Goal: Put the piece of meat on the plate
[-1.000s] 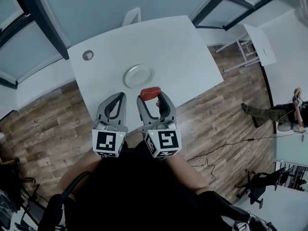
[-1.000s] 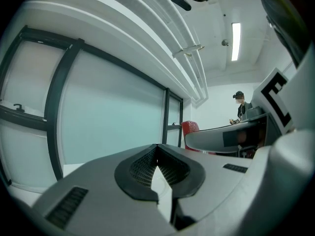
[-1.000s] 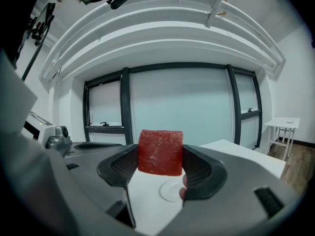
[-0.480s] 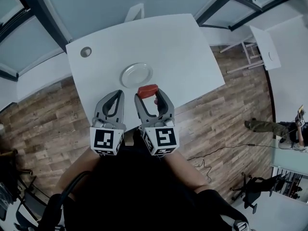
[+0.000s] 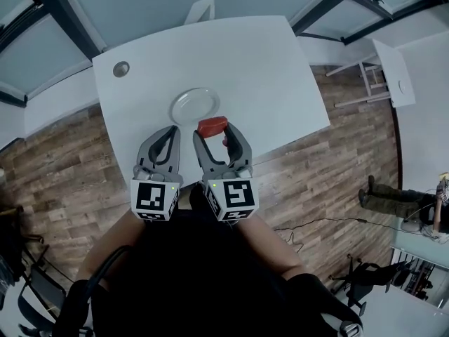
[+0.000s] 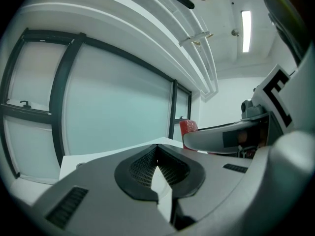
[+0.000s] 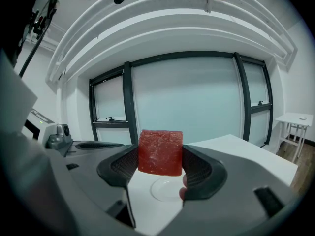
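Just beside plate [image 5: 194, 106] rim, meat [image 5: 212, 126].

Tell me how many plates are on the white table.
1. The plate lies empty on the white table, just ahead of the piece of meat held in the right gripper's jaws. None seems hidden.

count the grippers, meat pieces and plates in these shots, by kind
grippers: 2 (left gripper, right gripper)
piece of meat: 1
plate: 1
total: 4
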`<state>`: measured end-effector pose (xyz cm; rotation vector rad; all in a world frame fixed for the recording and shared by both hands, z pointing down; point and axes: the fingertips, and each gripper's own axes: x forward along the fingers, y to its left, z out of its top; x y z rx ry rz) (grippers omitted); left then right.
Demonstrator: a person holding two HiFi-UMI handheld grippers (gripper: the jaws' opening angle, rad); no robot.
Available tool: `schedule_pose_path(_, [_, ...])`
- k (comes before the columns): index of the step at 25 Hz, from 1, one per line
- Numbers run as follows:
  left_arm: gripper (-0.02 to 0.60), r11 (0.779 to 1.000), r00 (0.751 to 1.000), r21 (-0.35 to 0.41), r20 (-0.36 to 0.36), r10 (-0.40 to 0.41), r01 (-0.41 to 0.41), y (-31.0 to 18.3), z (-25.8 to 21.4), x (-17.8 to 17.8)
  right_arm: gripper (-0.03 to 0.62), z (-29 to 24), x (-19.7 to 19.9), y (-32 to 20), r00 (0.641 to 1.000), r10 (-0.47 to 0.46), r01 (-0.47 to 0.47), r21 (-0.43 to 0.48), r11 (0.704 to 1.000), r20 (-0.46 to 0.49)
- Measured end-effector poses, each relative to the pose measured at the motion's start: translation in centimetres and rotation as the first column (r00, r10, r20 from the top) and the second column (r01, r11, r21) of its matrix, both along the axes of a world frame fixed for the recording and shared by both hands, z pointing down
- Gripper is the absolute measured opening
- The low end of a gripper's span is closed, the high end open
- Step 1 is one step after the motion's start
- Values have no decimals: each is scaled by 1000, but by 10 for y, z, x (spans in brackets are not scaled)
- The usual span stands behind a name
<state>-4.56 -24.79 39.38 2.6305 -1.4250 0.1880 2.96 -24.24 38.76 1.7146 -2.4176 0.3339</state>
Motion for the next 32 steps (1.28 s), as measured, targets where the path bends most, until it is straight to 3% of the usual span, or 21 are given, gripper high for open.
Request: schedule_pose_path(32, [3, 994, 997, -112, 78, 18, -9, -31, 56, 17, 281, 58, 14, -35, 1000, -16, 12, -132, 991, -25])
